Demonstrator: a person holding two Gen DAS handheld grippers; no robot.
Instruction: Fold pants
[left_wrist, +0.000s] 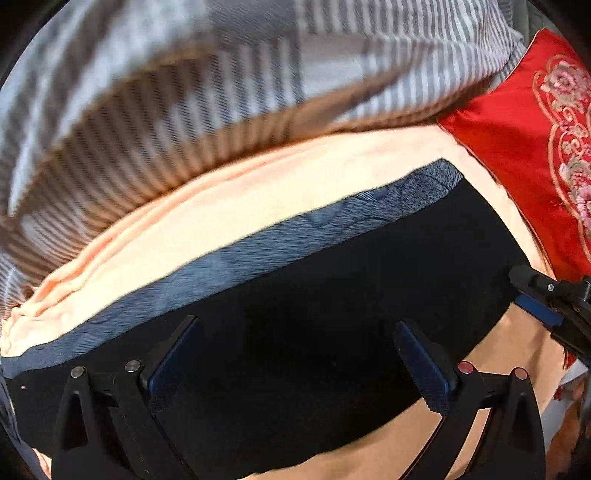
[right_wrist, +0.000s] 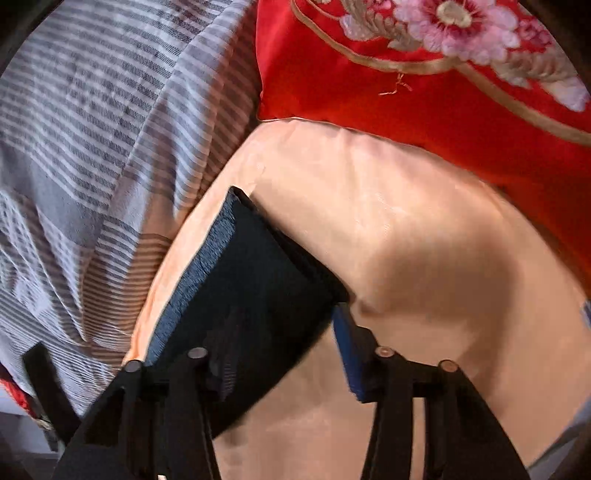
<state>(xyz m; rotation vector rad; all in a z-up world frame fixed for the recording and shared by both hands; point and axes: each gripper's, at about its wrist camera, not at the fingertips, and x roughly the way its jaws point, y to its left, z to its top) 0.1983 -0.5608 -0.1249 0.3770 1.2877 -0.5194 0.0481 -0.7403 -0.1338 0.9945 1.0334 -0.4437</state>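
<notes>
The dark navy pants (left_wrist: 325, 280) lie folded into a compact block on a peach sheet (left_wrist: 221, 206), with a blue-grey ribbed waistband (left_wrist: 295, 229) along the far edge. My left gripper (left_wrist: 299, 354) is open, its fingers spread just above the pants' near part. My right gripper (right_wrist: 273, 350) is open at the pants' right end (right_wrist: 258, 280); its right blue pad (right_wrist: 351, 354) sits beside the fabric edge and its left finger lies over the fabric. The right gripper also shows in the left wrist view (left_wrist: 550, 306).
A grey striped blanket (left_wrist: 184, 81) lies bunched beyond the sheet, also in the right wrist view (right_wrist: 92, 147). A red embroidered cushion (left_wrist: 524, 147) lies to the right, close to the pants' end (right_wrist: 424, 92).
</notes>
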